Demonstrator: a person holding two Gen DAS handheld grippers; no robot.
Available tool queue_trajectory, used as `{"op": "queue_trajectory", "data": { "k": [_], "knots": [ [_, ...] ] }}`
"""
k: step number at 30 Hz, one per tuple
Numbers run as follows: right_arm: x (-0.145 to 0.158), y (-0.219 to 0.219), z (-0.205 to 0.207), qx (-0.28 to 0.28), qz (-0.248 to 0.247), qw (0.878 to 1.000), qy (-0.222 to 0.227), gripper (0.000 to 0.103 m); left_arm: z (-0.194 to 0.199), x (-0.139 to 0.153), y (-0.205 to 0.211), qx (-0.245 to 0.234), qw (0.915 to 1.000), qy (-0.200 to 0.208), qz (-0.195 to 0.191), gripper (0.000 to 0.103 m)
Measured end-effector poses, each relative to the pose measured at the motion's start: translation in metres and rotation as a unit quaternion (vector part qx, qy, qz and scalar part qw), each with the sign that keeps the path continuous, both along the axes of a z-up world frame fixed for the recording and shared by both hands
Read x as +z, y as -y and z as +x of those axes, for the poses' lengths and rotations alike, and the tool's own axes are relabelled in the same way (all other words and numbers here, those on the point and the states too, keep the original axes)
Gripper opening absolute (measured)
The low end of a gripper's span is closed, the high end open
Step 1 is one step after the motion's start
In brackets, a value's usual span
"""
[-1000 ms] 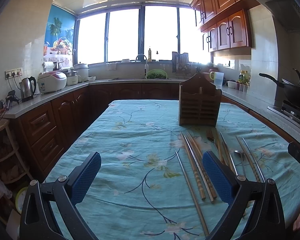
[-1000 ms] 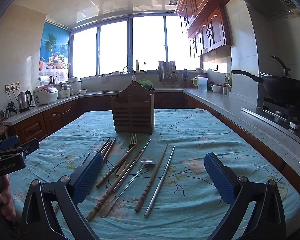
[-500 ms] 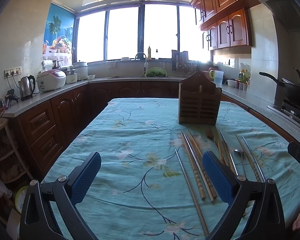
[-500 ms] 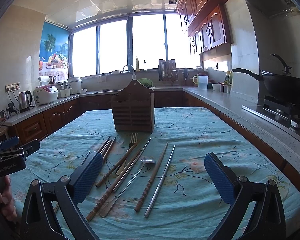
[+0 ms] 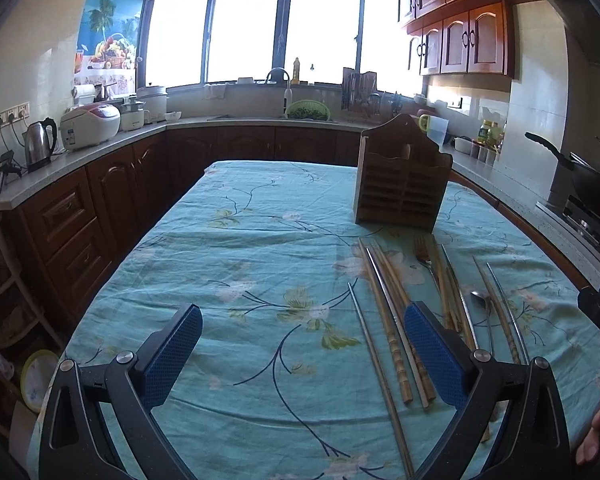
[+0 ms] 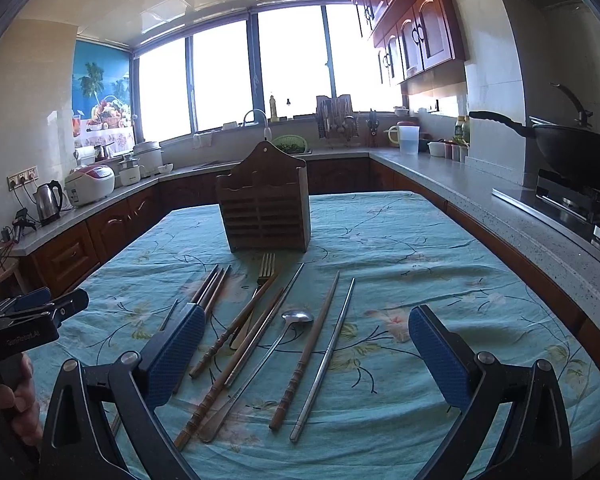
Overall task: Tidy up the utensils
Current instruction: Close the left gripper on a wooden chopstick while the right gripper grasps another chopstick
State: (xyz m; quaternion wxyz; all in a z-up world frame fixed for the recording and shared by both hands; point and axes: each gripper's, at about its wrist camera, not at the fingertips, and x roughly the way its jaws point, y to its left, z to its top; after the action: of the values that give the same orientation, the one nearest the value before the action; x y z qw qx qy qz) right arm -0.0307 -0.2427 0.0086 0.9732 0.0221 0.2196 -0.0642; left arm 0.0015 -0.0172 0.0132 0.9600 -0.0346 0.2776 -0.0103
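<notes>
A wooden utensil holder [image 5: 402, 188] [image 6: 266, 210] stands upright on the teal floral tablecloth [image 5: 252, 264]. In front of it lie several loose utensils: bamboo chopsticks [image 5: 388, 312] [image 6: 236, 324], metal chopsticks [image 6: 328, 352], a fork [image 6: 265, 270] [image 5: 423, 252] and a long spoon [image 6: 296, 318] [image 5: 482, 300]. My left gripper [image 5: 302, 354] hangs open above the cloth, left of the utensils. My right gripper [image 6: 306, 356] is open too, low over the near ends of the utensils, holding nothing.
Counters with dark wood cabinets [image 5: 112, 184] ring the table. A kettle [image 5: 40, 146] and rice cooker [image 5: 90, 124] sit on the left, a wok [image 6: 572, 152] on a stove on the right. A person's hand [image 6: 16, 400] holds the left gripper's body at the left edge.
Both cameras have tilted slightly. The utensils and the holder have not moved, and both grippers stay open.
</notes>
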Motion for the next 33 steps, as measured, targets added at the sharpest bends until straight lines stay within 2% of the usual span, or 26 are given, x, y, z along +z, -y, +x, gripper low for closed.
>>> {"op": "queue_trajectory", "data": {
  "k": [8, 10, 12, 13, 15, 18, 23, 25, 27, 32, 33],
  "knots": [
    [-0.006, 0.020, 0.035, -0.008, 0.036, 0.997, -0.066, 0.101, 0.047, 0.004, 0.003, -0.014, 0.9975, -0.070, -0.003, 0.101],
    [-0.009, 0.027, 0.049, -0.008, 0.044, 0.996, -0.082, 0.096, 0.060, 0.004, 0.004, -0.022, 0.9960, -0.087, -0.003, 0.096],
    [-0.012, 0.033, 0.064, -0.010, 0.055, 0.994, -0.093, 0.083, 0.073, 0.005, 0.008, -0.030, 0.9940, -0.105, -0.004, 0.091],
    [-0.014, 0.036, 0.072, -0.011, 0.060, 0.992, -0.111, 0.081, 0.079, 0.005, 0.009, -0.035, 0.9931, -0.112, -0.006, 0.088],
    [-0.017, 0.043, 0.089, -0.011, 0.073, 0.988, -0.132, 0.068, 0.090, 0.005, 0.013, -0.045, 0.9909, -0.126, -0.008, 0.086],
    [-0.023, 0.049, 0.109, -0.010, 0.083, 0.985, -0.153, 0.054, 0.105, 0.002, 0.020, -0.060, 0.9873, -0.147, -0.002, 0.077],
    [-0.035, 0.055, 0.142, -0.003, 0.096, 0.978, -0.187, 0.046, 0.127, -0.005, 0.037, -0.081, 0.9804, -0.179, 0.017, 0.065],
    [-0.042, 0.057, 0.152, -0.004, 0.099, 0.975, -0.201, 0.040, 0.134, -0.010, 0.041, -0.087, 0.9773, -0.192, 0.021, 0.056],
    [-0.048, 0.059, 0.161, -0.006, 0.102, 0.972, -0.212, 0.034, 0.142, -0.016, 0.042, -0.091, 0.9748, -0.203, 0.021, 0.052],
    [-0.064, 0.064, 0.186, -0.016, 0.074, 0.965, -0.251, 0.028, 0.160, -0.029, 0.046, -0.096, 0.9681, -0.230, 0.023, 0.040],
    [-0.067, 0.065, 0.190, -0.017, 0.073, 0.964, -0.255, 0.026, 0.162, -0.030, 0.045, -0.097, 0.9690, -0.226, 0.030, 0.040]
  ]
}}
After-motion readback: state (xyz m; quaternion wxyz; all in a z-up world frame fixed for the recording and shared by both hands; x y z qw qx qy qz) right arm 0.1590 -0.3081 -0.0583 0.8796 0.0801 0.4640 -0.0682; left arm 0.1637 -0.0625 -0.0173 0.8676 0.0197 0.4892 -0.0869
